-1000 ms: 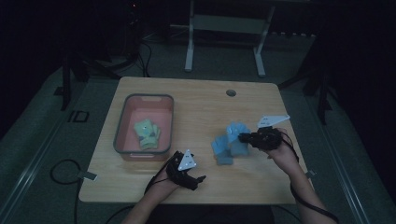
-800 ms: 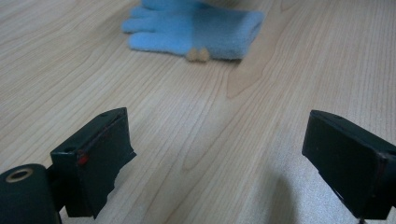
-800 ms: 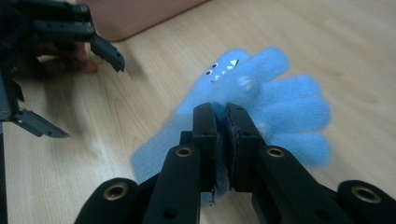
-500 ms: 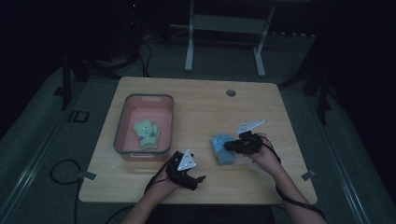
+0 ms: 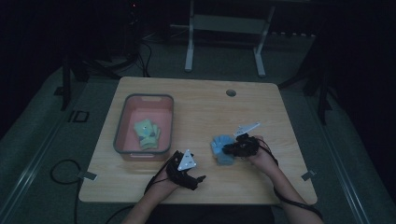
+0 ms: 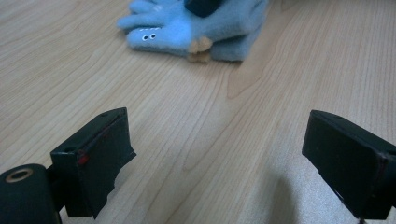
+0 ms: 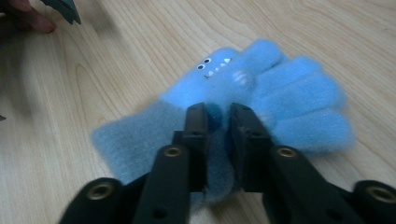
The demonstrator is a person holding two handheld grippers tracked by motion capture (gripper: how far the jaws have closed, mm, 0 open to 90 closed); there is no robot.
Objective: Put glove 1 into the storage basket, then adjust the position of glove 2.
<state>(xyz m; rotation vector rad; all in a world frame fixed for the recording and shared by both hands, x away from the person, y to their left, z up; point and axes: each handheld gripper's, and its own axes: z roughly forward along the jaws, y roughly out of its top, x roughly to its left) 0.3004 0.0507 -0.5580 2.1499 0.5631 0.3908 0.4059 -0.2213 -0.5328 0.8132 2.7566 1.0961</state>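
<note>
Pinching blue glove (image 7: pixel 261 88): right hand-held gripper (image 7: pixel 218 116), just loosening | left (image 6: pixel 219 154) spread | tray (image 5: pixel 122 122) well apart

- the right gripper (image 7: pixel 218 123) had a fold of the blue glove (image 7: pixel 261 88) between its fingers (image 7: pixel 196 126), which had just been opening
- glove lay flat on the wooden tabletop (image 7: pixel 116 56)

One desk (image 5: pixel 201 100). One pink bin (image 5: pixel 122 133) near its left edge, holding one small pile of green gloves (image 5: pixel 147 134), their number unclear. One stack of blue gloves (image 5: pixel 222 148) toward the right front; how many cannot be told. Two claws: left claw (image 5: pixel 201 178), right claw (image 5: pixel 226 150).
</note>
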